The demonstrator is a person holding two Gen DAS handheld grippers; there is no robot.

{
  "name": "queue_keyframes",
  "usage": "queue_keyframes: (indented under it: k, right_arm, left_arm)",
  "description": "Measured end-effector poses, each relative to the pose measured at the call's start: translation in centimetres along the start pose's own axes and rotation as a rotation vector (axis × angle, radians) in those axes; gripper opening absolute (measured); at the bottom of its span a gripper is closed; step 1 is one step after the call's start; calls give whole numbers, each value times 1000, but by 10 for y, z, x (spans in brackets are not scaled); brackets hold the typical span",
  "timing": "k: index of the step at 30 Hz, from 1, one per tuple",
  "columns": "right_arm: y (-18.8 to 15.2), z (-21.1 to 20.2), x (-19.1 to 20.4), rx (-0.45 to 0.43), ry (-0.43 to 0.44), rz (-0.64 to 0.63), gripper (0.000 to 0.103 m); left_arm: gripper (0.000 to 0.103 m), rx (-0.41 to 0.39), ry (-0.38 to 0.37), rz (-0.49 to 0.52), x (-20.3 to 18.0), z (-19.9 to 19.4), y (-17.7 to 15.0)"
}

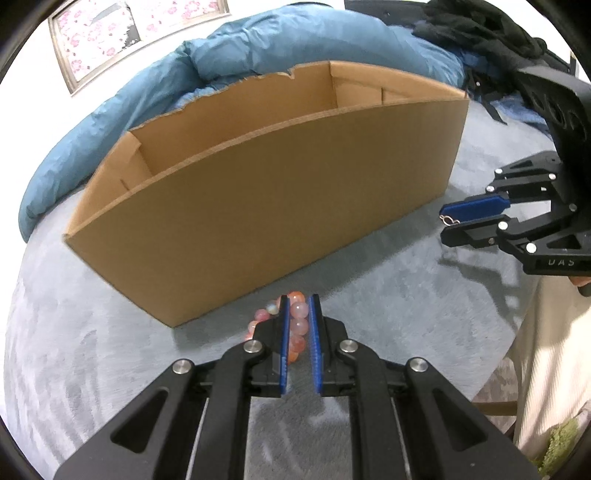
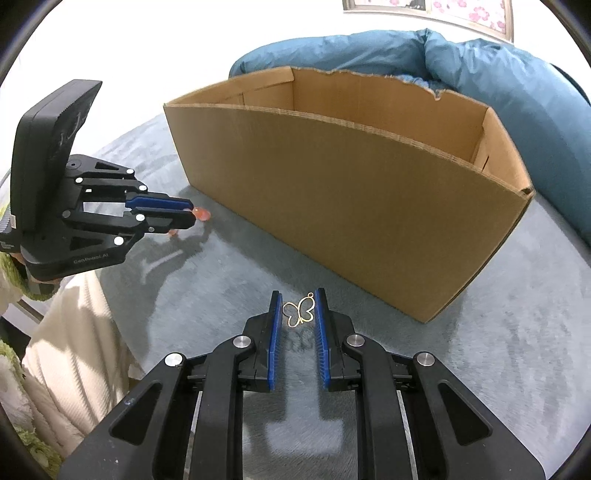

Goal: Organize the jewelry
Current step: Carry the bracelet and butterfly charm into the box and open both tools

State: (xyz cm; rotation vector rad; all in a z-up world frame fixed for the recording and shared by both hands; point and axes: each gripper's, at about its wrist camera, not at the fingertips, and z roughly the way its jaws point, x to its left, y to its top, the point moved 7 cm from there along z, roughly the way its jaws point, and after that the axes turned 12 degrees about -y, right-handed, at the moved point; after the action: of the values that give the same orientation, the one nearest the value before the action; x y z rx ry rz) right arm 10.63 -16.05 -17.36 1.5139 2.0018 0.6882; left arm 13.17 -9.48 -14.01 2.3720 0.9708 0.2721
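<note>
2 grippers grip jewelry: left gripper (image 1: 299, 301) clamps pink bead bracelet (image 1: 295, 325), right gripper (image 2: 299, 295) pinches gold butterfly pendant (image 2: 300, 312).

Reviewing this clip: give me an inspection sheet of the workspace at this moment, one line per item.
Surface: grey plush cover, bare around the box.
Job's things: pink bead bracelet; gold butterfly pendant; open cardboard box with a torn rear edge, its floor hidden.
Clutter: nothing seen on the cover.
Grippers: left gripper shut on the bracelet; right gripper shut on the pendant, which is clear of the cover.
Cables: nothing seen.
Surroundings: blue duvet behind the box, black clothing, floral framed picture, person's cream sleeve.
</note>
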Motion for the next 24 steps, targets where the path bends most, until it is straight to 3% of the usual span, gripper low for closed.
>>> queue_keyframes:
  k: [15,24]
  right_arm:
    - [34,-91,-19,-184,-6,107,15]
    - [92,-136,-37,-321,13,110,15]
  left_arm:
    - [9,-221,7,-28,-5,-102,30]
    - [9,-379,-103,-50,-10,-155,95]
